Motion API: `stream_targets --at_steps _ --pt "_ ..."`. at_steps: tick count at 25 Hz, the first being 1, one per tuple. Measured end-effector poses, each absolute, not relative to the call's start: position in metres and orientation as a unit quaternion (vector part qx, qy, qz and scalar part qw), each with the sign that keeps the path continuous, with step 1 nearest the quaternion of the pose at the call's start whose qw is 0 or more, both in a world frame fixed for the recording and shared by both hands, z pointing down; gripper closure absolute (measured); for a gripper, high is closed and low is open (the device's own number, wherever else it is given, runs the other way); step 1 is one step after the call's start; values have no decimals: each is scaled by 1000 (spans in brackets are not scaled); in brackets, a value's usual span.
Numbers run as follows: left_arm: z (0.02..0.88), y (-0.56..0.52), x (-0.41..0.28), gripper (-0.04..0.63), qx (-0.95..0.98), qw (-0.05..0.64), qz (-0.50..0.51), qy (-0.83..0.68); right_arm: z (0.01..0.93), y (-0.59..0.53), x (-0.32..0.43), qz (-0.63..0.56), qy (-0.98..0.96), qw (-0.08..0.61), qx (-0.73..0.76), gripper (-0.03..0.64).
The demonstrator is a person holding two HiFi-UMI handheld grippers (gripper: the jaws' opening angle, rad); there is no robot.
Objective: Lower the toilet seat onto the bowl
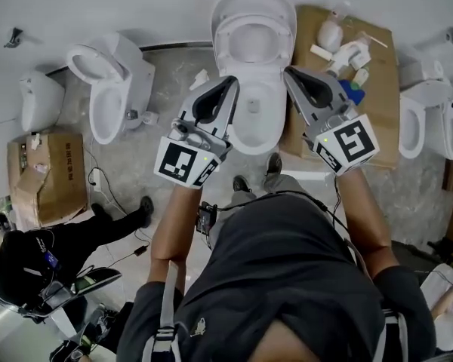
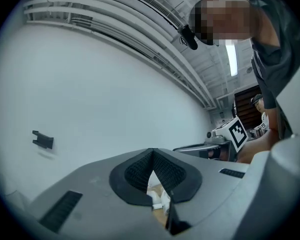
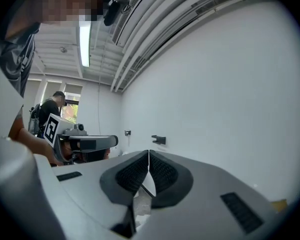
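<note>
Toilet seat [image 1: 234,19]: raised, stands up at the back of the bowl [image 1: 266,143], ring opening faces the head camera. Not down on the rim. Sits at top centre of the head view, backed against the white wall [image 1: 136,6].

Left gripper [image 1: 232,80]: jaws closed tip to tip, nothing between the pads. Tip lies at the left edge of the toilet, about where seat meets bowl; contact with the porcelain cannot be told. Points roughly level toward the wall.

Right gripper [image 1: 288,71]: jaws fully together, nothing held. Tip lies at the right edge of the toilet, at much the same height as the left one; contact likewise unclear. Flanks the toilet with its partner, one on each side.

Shoes [image 1: 272,164]: dark, planted on the floor [image 1: 136,164] just in front of the bowl.

Cardboard sheet [image 1: 381,119]: flat on the floor just right of the toilet, carries loose white fittings [image 1: 347,55] and one blue piece [image 1: 355,93].

Second toilet [image 1: 109,89]: left of the main one, well apart, seat also up. More white toilets [image 1: 426,115] at the right edge.

Cardboard box [image 1: 45,176]: far left, flaps open.

Bracket [image 2: 42,140]: small, dark, fixed on the wall.

Second person [image 1: 30,266]: dark clothing, lower left corner of the head view.
</note>
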State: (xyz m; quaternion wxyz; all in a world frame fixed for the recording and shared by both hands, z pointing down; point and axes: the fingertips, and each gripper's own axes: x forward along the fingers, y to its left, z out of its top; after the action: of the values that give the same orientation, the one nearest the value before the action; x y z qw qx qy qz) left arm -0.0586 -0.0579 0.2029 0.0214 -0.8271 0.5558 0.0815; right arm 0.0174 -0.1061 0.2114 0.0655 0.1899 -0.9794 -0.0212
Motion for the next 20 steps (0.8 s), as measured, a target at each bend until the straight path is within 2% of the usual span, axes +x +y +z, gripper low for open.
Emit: stream_targets --at_steps 10,20 --pt "208 -92 -39 595 -803 15 65 592 215 -147 26 -15 -988 51 143 609" --pt "219 -107 -54 595 -796 6 65 601 229 -172 8 -7 -989 51 139 607"
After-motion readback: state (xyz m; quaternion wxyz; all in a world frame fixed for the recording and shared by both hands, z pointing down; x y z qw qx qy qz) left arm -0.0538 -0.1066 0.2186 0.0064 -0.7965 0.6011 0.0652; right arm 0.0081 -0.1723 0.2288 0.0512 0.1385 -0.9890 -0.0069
